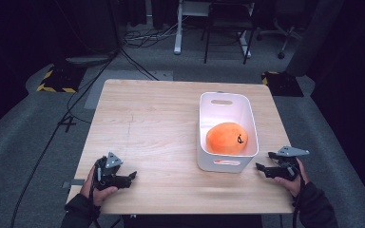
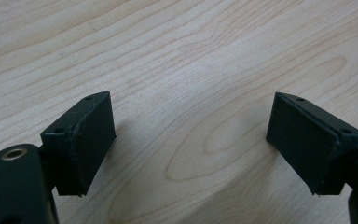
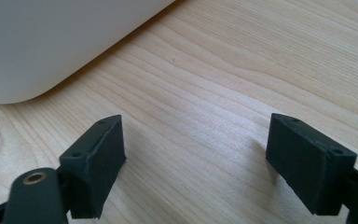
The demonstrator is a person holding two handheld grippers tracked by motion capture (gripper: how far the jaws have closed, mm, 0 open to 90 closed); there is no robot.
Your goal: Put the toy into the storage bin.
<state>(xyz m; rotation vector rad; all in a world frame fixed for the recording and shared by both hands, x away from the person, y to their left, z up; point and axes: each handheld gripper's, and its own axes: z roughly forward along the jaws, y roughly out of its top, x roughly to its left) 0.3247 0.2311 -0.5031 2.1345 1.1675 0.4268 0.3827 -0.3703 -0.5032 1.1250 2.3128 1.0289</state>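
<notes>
**A:** Orange plush ball [image 1: 226, 137] is sitting inside the white bin [image 1: 226, 99], toward the near end of it, with a small black mark facing up and to the right. The bin is standing on the right half of the wooden table [image 1: 142, 128], with its short handle-slot wall facing the person.

**B:** And the grippers, are they doing anything with it?

**A:** Nope, both are resting at the near edge. The left gripper [image 1: 132, 176] is lying low at the near-left corner, well apart from the bin, pointing right across the tabletop. Its fingers [image 2: 86, 140] are spreading wide with only bare wood grain between them, so it's pinching nothing.

**B:** Right one?

**A:** The right gripper [image 1: 258, 166] is sitting just beside the bin's near right corner, pointing left at it. In the right gripper view the bin's rounded white wall [image 3: 51, 42] is looming at the upper left, apart from the jaws. Those fingers [image 3: 98, 163] are also standing wide apart, with only table between them. A person's hands in dark sleeves are holding both tools.
</notes>
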